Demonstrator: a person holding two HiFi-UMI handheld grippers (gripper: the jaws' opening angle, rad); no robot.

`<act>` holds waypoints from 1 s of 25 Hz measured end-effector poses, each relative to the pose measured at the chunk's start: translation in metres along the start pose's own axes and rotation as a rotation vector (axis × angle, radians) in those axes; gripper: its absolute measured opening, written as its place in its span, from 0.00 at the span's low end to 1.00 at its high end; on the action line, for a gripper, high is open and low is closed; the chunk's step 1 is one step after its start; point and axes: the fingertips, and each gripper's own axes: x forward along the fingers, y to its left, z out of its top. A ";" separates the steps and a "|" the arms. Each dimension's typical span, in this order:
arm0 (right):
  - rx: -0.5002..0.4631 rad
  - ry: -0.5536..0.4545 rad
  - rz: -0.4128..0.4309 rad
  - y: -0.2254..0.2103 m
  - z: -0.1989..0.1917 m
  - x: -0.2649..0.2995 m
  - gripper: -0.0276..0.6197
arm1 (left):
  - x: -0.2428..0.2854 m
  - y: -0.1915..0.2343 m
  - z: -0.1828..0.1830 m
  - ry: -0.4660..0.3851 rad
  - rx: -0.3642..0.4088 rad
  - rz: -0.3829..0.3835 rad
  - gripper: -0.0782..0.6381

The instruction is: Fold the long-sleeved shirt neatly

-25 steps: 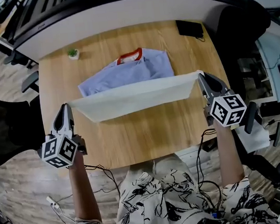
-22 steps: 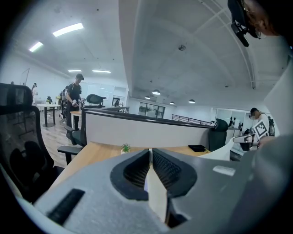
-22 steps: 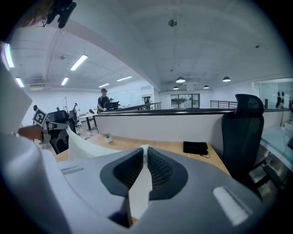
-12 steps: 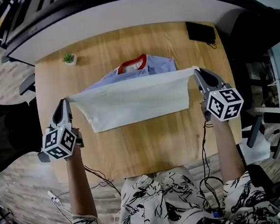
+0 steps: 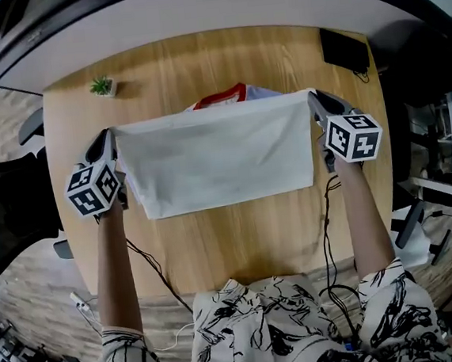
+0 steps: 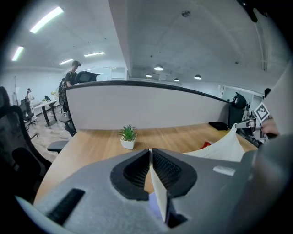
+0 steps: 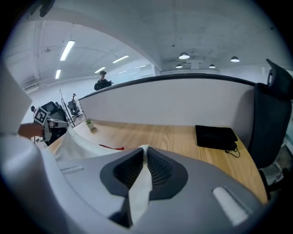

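Observation:
The long-sleeved shirt [image 5: 216, 157] lies on the wooden table [image 5: 232, 239], its pale inner side up and stretched flat between both grippers. Only its red collar [image 5: 222, 97] and a sliver of blue show past the far edge. My left gripper [image 5: 109, 136] is shut on the shirt's left corner, and the cloth [image 6: 158, 192] runs between its pads. My right gripper [image 5: 313, 96] is shut on the right corner, where a strip of cloth [image 7: 139, 183] is pinched. The red collar [image 7: 112, 147] also shows in the right gripper view.
A small potted plant [image 5: 102, 86] stands at the table's far left corner. A black flat object [image 5: 344, 48] with a cable lies at the far right corner. A grey partition wall [image 5: 193, 8] borders the far edge. Office chairs stand on both sides.
Both grippers have carried the shirt's raised edge away from me and down, so the pale layer now covers nearly all of the blue body. The fold has flattened.

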 end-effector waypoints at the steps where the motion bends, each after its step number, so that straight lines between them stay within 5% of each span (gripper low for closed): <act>1: 0.000 0.017 -0.004 -0.003 -0.002 0.011 0.10 | 0.011 0.002 -0.002 0.019 0.006 -0.003 0.15; 12: 0.030 0.177 -0.015 -0.026 -0.039 0.090 0.11 | 0.077 0.019 -0.042 0.171 0.033 -0.050 0.15; 18: 0.102 0.155 -0.008 -0.041 -0.040 0.106 0.18 | 0.092 0.025 -0.041 0.148 0.080 -0.030 0.20; 22: -0.076 0.071 0.036 -0.043 -0.021 0.100 0.35 | 0.084 0.021 -0.020 0.039 0.198 -0.082 0.31; 25: -0.342 -0.008 0.172 -0.015 -0.004 0.092 0.40 | 0.076 -0.010 -0.010 -0.007 0.445 -0.217 0.37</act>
